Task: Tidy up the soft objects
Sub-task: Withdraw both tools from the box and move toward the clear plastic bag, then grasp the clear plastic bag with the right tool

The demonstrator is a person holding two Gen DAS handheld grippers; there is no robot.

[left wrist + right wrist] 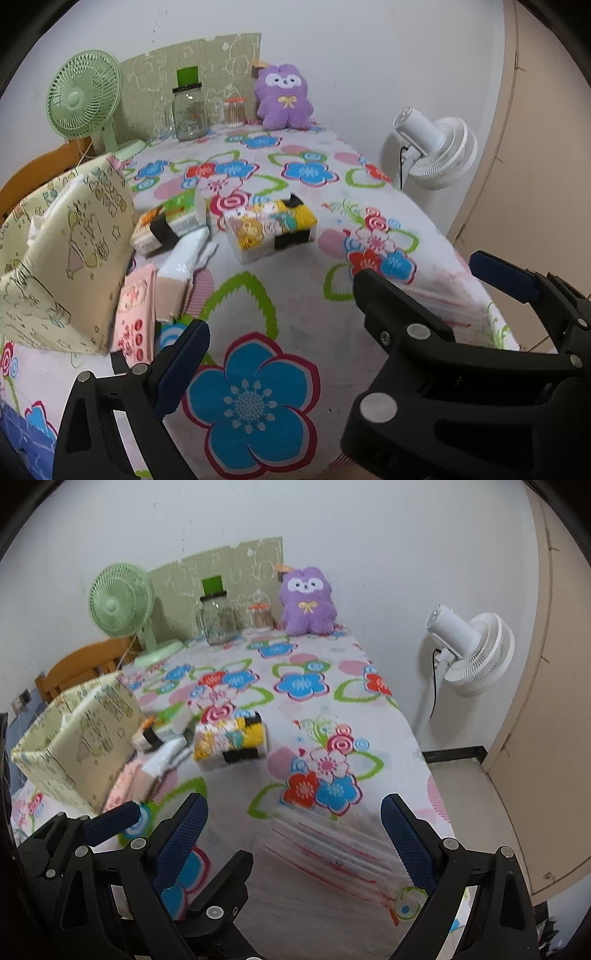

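1. So far, we judge little is done: the fabric bin [74, 258] at the surface's left edge shows only something white poking over its rim [37, 225], and we cannot tell what else it holds.
2. Just beside the bin, still out on the floral cloth [295, 295], lie a pink tissue pack [135, 314], a white pack [181, 266] and a green pack [170, 225].
3. Toward the middle lies the yellow cartoon pack [271, 230], apart from the rest.
4. At the far edge sits the purple plush [282, 98], well away from the bin.
5. Our left claw [343, 306] hangs wide open, empty, over the near edge.
6. Our right claw [295, 834] is likewise spread and holds nothing.
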